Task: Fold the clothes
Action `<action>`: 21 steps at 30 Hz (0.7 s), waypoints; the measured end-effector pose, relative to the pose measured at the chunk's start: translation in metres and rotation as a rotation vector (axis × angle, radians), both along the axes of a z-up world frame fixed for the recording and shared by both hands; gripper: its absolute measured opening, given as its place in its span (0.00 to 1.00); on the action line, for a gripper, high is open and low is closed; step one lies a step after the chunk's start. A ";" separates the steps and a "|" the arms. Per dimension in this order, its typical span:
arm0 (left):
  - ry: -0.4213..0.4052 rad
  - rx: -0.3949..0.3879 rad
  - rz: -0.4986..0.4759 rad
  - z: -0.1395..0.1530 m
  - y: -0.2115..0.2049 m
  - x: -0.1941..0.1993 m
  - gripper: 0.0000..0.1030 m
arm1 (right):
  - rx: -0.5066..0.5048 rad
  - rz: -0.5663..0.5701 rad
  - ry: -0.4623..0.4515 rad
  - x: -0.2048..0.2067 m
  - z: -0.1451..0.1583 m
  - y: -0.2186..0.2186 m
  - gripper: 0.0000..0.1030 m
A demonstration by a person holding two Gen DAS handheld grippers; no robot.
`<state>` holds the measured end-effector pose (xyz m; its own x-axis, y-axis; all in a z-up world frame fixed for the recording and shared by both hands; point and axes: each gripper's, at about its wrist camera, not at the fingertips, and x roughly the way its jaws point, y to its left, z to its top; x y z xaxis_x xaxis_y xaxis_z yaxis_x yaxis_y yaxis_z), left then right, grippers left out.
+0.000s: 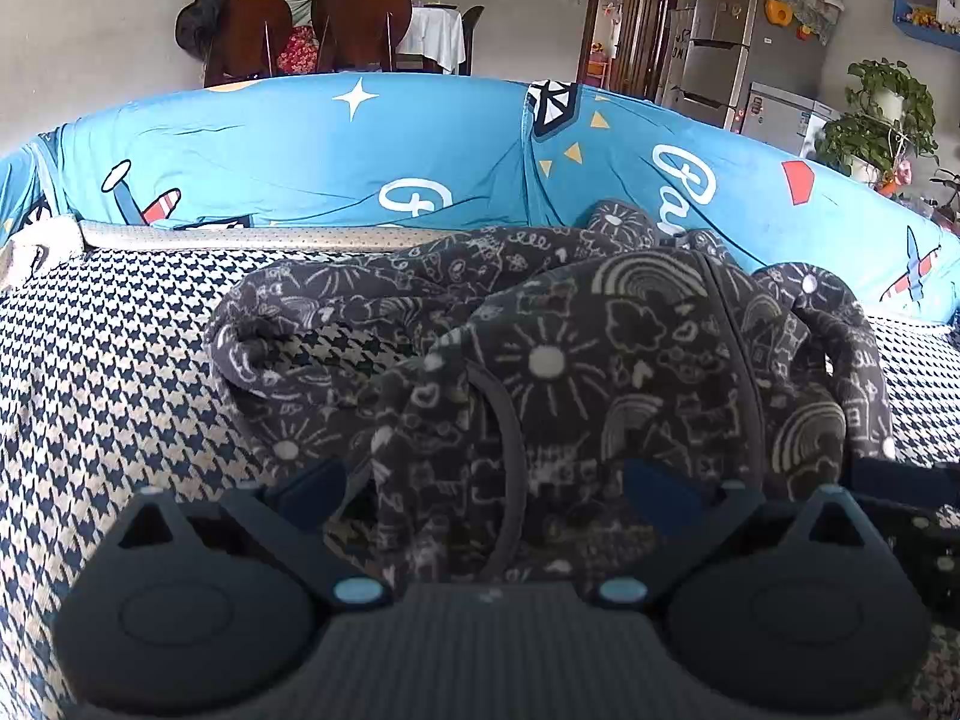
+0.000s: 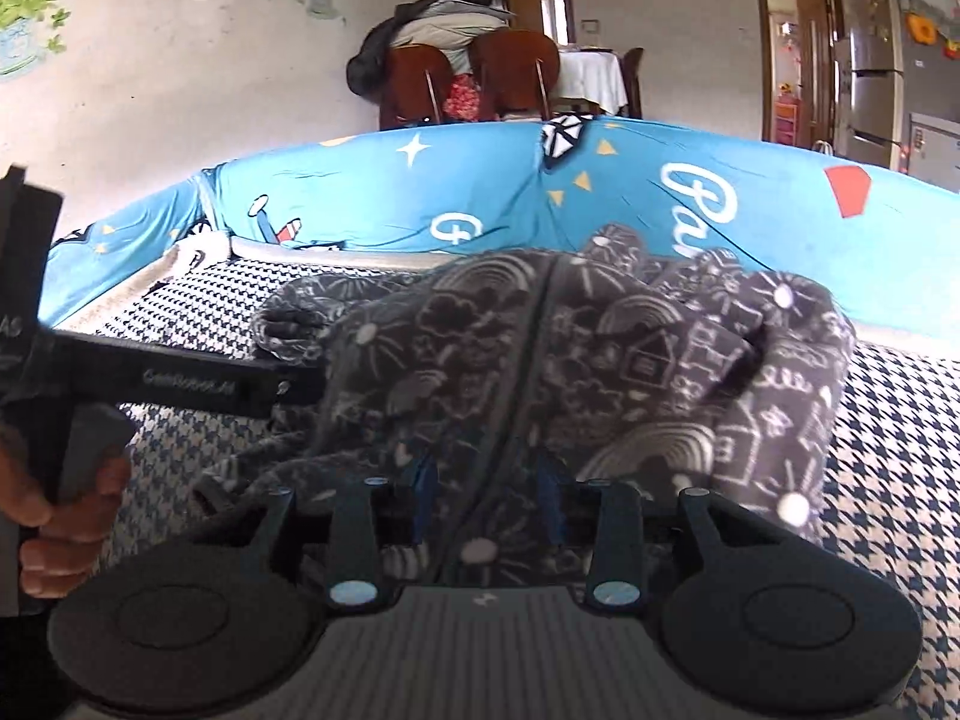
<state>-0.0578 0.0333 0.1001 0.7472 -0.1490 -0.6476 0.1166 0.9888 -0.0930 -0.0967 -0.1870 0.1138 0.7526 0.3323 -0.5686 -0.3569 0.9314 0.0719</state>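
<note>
Houndstooth cover (image 1: 108, 372) under crumpled garment (image 1: 570, 360), blue backrest (image 1: 300, 144) behind.

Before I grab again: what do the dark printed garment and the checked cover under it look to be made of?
Garment: looks like soft fleece or brushed knit, matte and slightly fuzzy; it bunches in thick rounded folds. Exact fibre unclear.
Checked cover: seems a woven houndstooth fabric, flat and matte, lying smooth with few wrinkles.
</note>
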 end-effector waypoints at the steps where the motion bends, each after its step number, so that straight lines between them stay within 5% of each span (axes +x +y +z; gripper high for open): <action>1: -0.004 0.000 -0.001 0.000 0.000 -0.003 1.00 | -0.006 -0.007 0.002 -0.002 -0.001 -0.002 0.38; 21: 0.008 0.084 -0.003 -0.025 0.003 -0.059 1.00 | -0.107 -0.128 0.183 -0.049 -0.053 -0.038 0.48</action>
<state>-0.1168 0.0360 0.0747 0.7414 -0.0963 -0.6642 0.1195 0.9928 -0.0105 -0.1460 -0.2254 0.0604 0.6663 0.1708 -0.7259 -0.2252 0.9740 0.0225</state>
